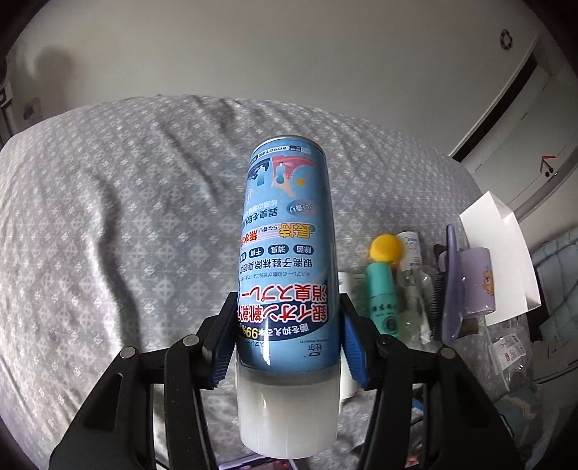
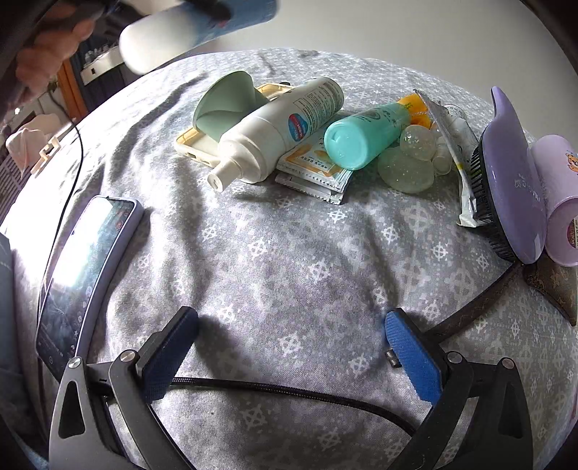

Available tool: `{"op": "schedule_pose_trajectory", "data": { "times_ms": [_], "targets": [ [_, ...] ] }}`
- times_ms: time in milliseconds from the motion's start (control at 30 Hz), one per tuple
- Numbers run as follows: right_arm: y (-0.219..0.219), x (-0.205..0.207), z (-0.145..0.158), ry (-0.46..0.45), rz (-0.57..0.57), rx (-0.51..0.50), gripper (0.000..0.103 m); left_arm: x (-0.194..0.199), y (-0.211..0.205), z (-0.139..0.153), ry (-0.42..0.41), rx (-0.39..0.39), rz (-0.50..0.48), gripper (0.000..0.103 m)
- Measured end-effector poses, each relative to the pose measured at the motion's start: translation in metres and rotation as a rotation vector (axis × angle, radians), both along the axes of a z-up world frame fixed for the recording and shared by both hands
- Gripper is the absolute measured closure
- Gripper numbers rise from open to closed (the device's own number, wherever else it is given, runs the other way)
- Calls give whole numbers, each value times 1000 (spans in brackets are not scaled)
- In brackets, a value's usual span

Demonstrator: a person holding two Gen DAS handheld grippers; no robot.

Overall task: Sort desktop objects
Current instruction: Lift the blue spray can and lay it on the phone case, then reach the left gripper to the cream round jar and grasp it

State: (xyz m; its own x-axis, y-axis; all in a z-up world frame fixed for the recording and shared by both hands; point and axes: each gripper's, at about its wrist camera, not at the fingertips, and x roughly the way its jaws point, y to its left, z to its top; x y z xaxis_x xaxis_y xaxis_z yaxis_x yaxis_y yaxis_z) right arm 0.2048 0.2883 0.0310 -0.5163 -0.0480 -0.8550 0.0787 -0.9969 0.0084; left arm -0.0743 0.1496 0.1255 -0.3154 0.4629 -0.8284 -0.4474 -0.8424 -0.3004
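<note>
My left gripper (image 1: 287, 325) is shut on a blue spray can (image 1: 289, 231) with a white cap, held in the air above the grey patterned bedspread (image 1: 108, 217). The can also shows in the right wrist view (image 2: 195, 25), at the top left. My right gripper (image 2: 290, 321) is open and empty, low over the bedspread (image 2: 289, 253). Ahead of it lies a pile: a white pump bottle (image 2: 281, 126), a teal bottle (image 2: 365, 135), a green funnel-shaped cup (image 2: 227, 105), sachets (image 2: 314, 173), clear round pieces (image 2: 408, 162), a purple hairbrush (image 2: 509, 173) and a lilac cup (image 2: 560, 195).
A phone (image 2: 83, 267) with a lit screen lies at the left of the right gripper. A black cable (image 2: 289, 390) runs under the right gripper. A phone case (image 2: 195, 144) lies under the funnel cup. White card boxes (image 1: 505, 246) stand right of the pile.
</note>
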Motion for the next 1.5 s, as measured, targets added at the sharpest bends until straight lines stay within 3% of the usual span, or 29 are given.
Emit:
{"op": "schedule_pose_trajectory", "data": {
  "times_ms": [167, 400, 533, 600, 633, 667, 900, 1000, 1100, 1367, 1433, 1500],
  "targets": [
    [1, 0, 0, 0, 0, -1, 0, 2, 59, -12, -65, 44, -45, 53],
    [2, 2, 0, 2, 0, -4, 0, 14, 130, -41, -112, 29, -108, 52],
    [4, 2, 0, 2, 0, -4, 0, 21, 149, -56, -151, -50, -155, 51],
    [4, 3, 0, 2, 0, -4, 0, 26, 145, -53, -140, -57, -168, 36],
    [5, 2, 0, 2, 1, -4, 0, 28, 140, -48, -122, -59, -162, 20],
    [5, 3, 0, 2, 1, -4, 0, 29, 132, -42, -94, -59, -146, 16],
    [7, 4, 0, 2, 1, -4, 0, 28, 16, 14, 70, -17, 25, 16],
    [8, 4, 0, 2, 1, -4, 0, 31, -50, 27, 175, -95, 131, 15],
    [9, 4, 0, 2, 1, -4, 0, 37, -131, 29, 221, -197, 261, 15],
    [9, 3, 0, 1, 1, -3, 0, 66, -330, -10, 117, -317, 647, 15],
    [9, 4, 0, 1, 1, -2, 0, 73, -356, -23, 78, -313, 698, 14],
    [9, 4, 1, 0, 1, 0, 0, 76, -386, -34, 15, -238, 773, 15]
  ]
}}
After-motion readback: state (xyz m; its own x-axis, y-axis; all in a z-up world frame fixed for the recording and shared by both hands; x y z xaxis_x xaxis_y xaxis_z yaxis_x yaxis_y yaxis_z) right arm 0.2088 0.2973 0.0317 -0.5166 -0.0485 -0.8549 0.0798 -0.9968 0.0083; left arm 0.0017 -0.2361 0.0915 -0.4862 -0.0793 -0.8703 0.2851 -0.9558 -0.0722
